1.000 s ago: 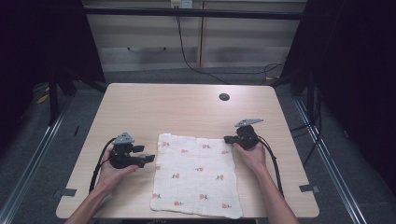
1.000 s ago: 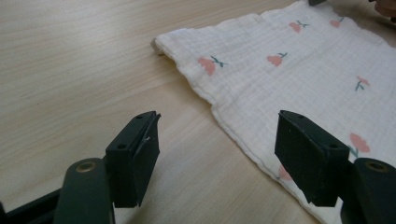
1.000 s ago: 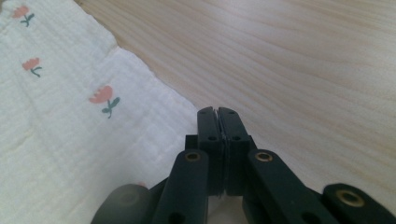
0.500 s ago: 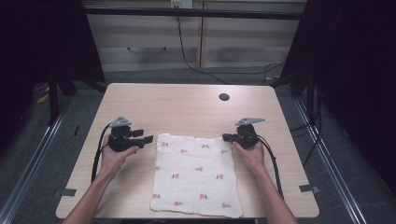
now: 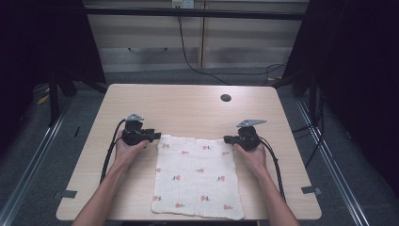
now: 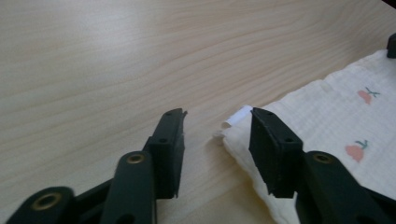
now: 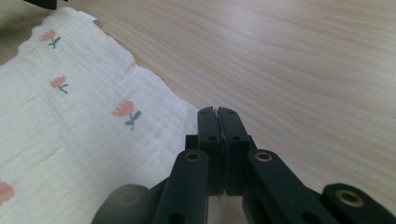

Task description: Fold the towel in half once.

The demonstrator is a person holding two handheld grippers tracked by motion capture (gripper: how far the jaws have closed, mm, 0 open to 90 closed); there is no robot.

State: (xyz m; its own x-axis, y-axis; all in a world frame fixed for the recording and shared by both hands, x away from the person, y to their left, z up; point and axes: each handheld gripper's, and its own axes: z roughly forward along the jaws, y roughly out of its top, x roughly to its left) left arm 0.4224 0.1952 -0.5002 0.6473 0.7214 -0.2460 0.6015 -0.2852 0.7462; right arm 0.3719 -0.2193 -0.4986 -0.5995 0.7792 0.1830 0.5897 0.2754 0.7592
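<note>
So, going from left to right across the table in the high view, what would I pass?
The black left gripper in a hand → the white cloth with small red flower prints, spread flat → the black right gripper, its jaws pressed together at the cloth's far right corner.

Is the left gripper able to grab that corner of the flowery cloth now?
Probably yes. The left gripper has its jaws apart around the corner of the cloth, and they have just been closing. Nothing on the table blocks it.
</note>
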